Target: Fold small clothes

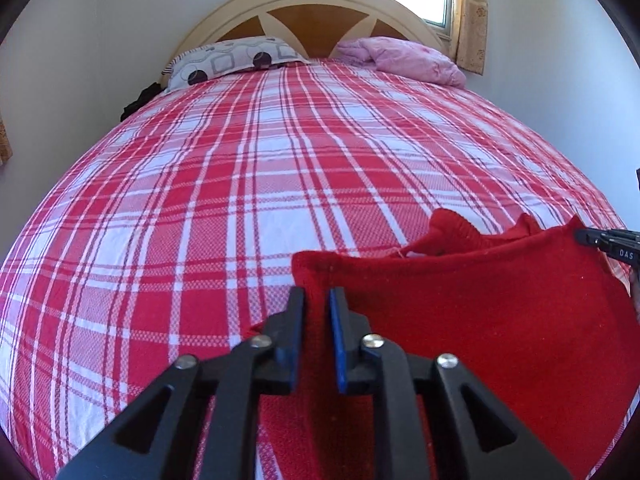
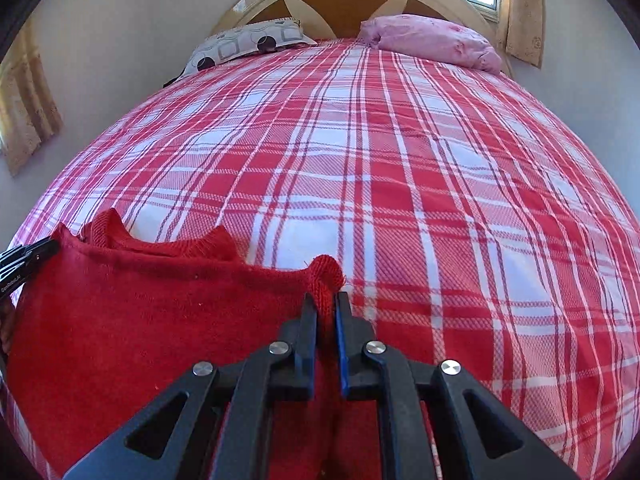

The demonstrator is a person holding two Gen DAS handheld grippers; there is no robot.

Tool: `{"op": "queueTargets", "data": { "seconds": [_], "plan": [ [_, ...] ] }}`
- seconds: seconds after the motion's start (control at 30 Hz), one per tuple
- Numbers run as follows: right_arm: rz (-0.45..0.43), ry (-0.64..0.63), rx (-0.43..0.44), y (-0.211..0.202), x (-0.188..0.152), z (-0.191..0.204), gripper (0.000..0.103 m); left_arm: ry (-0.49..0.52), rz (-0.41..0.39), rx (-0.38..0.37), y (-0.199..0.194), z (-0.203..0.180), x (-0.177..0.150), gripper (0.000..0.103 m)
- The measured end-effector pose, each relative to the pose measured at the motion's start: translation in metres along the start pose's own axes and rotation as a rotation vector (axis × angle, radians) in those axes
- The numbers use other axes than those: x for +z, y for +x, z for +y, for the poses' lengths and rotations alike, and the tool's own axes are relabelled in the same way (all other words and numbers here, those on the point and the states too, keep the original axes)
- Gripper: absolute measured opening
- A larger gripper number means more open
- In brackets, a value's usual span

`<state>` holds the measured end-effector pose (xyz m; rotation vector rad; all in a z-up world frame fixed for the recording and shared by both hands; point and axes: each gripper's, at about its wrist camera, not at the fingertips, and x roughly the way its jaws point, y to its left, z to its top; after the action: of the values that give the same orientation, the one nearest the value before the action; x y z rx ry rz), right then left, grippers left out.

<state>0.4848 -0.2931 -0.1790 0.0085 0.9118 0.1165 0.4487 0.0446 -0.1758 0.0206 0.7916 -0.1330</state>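
Left wrist view: red knitted garment [image 1: 500, 312] at near edge of bed [image 1: 248, 184], top edge stretched between both tools. Left tool [image 1: 318, 294] pinches one corner; right tool [image 2: 326, 300] pinches other corner. Judgement: early stage, no finished fold visible; folding and laying flat remain.

1. Garment [image 1: 500, 312]: plain red knit.
2. Bedspread [image 1: 240, 184]: red-and-white plaid with thin dark lines.
3. Left pillow [image 1: 232, 58]: white, grey squares, dark circles.
4. Right pillow [image 1: 404, 56]: pink.
5. Headboard [image 1: 316, 20]: cream and brown.
6. Curtains [image 1: 472, 20]: tan, patterned.
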Motion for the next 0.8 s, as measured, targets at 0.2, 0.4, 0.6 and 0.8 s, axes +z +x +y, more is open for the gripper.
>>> {"op": "queueTargets", "data": {
  "seconds": [0.2,0.4,0.6,0.8],
  "plan": [
    [-0.042,0.031,-0.056,-0.038,-0.025,-0.023,0.054,-0.055,-0.073,0.053,-0.052,0.015,-0.01,0.079],
    [-0.086,0.016,0.048,-0.099,-0.064,-0.014,0.067,-0.048,-0.107,0.014,-0.108,0.004,-0.053,0.103],
    [-0.041,-0.007,0.173,-0.127,-0.109,0.02,0.068,-0.023,-0.04,-0.007,-0.116,-0.012,-0.092,0.103],
    [0.079,-0.012,0.063,-0.114,-0.141,0.023,0.068,-0.025,0.073,0.075,-0.093,-0.005,-0.115,0.103]
  ]
}}
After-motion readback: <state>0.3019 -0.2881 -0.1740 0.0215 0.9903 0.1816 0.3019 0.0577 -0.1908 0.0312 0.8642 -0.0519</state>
